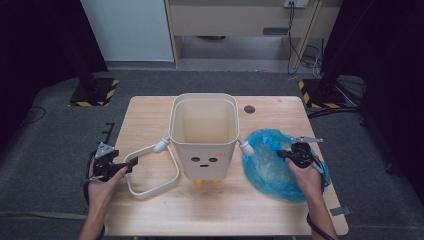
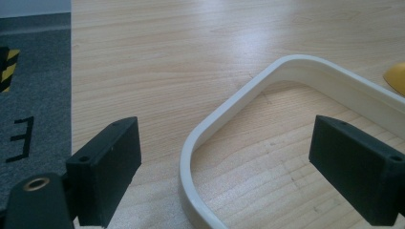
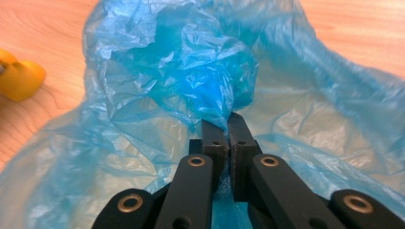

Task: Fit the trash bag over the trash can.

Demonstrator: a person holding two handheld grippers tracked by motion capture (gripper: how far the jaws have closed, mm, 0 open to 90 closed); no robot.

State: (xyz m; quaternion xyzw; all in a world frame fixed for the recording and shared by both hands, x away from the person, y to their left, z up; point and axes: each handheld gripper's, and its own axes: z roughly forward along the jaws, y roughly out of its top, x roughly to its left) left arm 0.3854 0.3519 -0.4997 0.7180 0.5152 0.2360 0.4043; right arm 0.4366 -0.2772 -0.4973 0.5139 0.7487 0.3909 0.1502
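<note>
Right gripper view: crumpled blue translucent plastic bag (image 3: 191, 71) on light wooden table (image 3: 43, 28), fold pinched between right gripper (image 3: 228, 125) jaws. Cream square plastic bin (image 1: 203, 135) beside bag. Left gripper (image 2: 229, 157) jaws spread, straddling bin's cream loop handle (image 2: 248, 90).

In the right gripper view, the blue plastic bag (image 3: 191, 71) is running off the top, right and bottom edges, and its folds are hiding the table under it. A yellow thing (image 3: 21, 76) is being cut off by the left edge. In the left gripper view, the cream handle (image 2: 229, 109) is leaving the picture at the bottom and right edges, and the right edge is cropping a yellow piece (image 2: 396, 78).
</note>
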